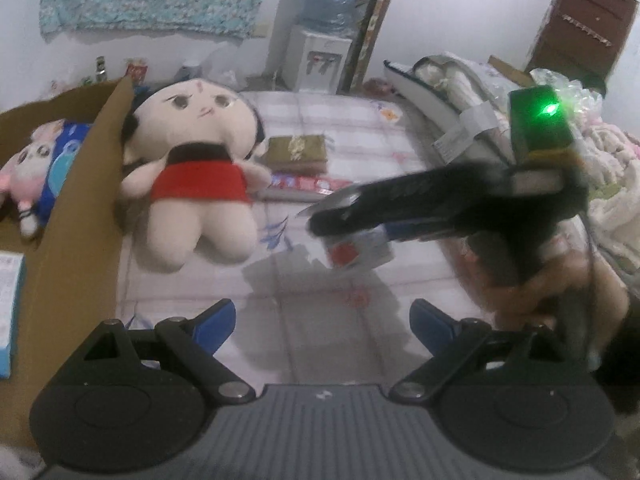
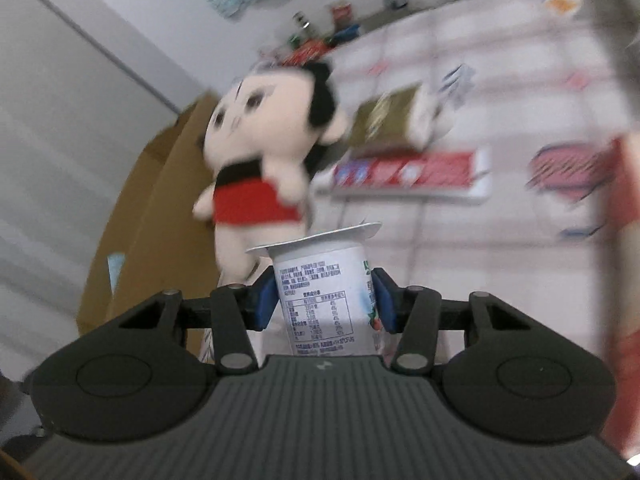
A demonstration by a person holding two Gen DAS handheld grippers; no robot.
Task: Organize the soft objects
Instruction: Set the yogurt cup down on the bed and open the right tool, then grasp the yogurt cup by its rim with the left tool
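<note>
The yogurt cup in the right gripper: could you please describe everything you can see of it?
The yogurt cup is a small white plastic pot, sealed by a flat foil lid whose corner tab juts out. Its side carries printed text with a nutrition table, and red fruit artwork toward one edge. It stands upright between the blue pads of the right gripper, which press its sides. In the left wrist view it hangs blurred above the checked bedsheet.

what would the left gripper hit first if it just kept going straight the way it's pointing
Probably the bare bed sheet just ahead: the left gripper is open, angled down, with nothing between its fingers. Farther along that line is the yogurt cup held in the right gripper, though depth is hard to judge.
</note>
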